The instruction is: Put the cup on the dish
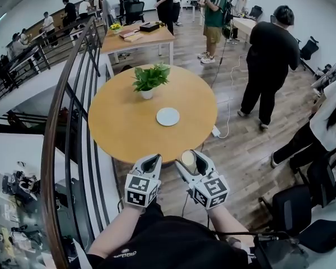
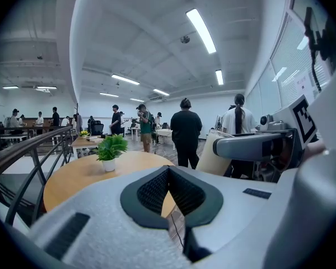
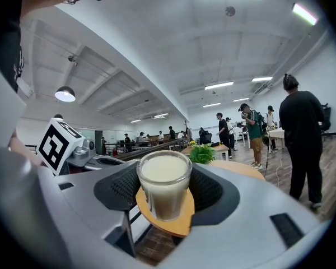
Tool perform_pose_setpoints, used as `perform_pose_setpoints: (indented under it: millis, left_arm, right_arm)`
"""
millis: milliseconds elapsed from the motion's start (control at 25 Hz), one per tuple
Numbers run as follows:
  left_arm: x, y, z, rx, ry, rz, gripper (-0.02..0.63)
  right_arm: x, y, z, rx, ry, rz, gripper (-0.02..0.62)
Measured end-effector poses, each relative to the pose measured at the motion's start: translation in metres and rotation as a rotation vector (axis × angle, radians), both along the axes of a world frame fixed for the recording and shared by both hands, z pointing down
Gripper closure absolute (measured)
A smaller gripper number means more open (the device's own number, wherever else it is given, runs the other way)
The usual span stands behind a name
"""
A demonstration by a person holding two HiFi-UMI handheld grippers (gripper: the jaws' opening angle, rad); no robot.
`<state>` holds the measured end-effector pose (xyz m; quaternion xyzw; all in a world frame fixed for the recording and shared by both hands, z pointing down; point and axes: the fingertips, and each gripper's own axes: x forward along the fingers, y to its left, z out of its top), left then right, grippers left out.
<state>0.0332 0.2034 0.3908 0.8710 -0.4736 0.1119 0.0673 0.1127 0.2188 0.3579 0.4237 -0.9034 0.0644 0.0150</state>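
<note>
Right hand-held gripper (image 1: 191, 160) holds cup (image 3: 164, 186) upright, short of table (image 1: 123, 122).

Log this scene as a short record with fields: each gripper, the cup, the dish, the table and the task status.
left gripper: jaws together, nothing between them, by the table's near edge
right gripper: jaws closed on the cup
cup: clear glass, upright, full of a milky white liquid, held at the table's near edge
dish: white, round, empty, on the table beyond the grippers
potted plant: on the table's far side, behind and left of the dish
table: round, wooden
task status: cup held, not yet on the dish
</note>
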Motion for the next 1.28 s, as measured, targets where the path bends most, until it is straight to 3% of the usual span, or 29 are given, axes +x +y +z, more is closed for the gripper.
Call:
perform_pose_setpoints:
  millis: [560,1280]
  left_arm:
    - [-0.026,-0.073,-0.003,-0.002,0.014,0.025,0.606]
    - [-0.099,-0.252,-0.008,-0.006,0.017,0.099,0.606]
  right_arm:
    - [-0.030,-0.069,-0.004,-0.006,0.012,0.017,0.331]
    - [-0.103,-0.246,-0.012,-0.014,0.042,0.098,0.331]
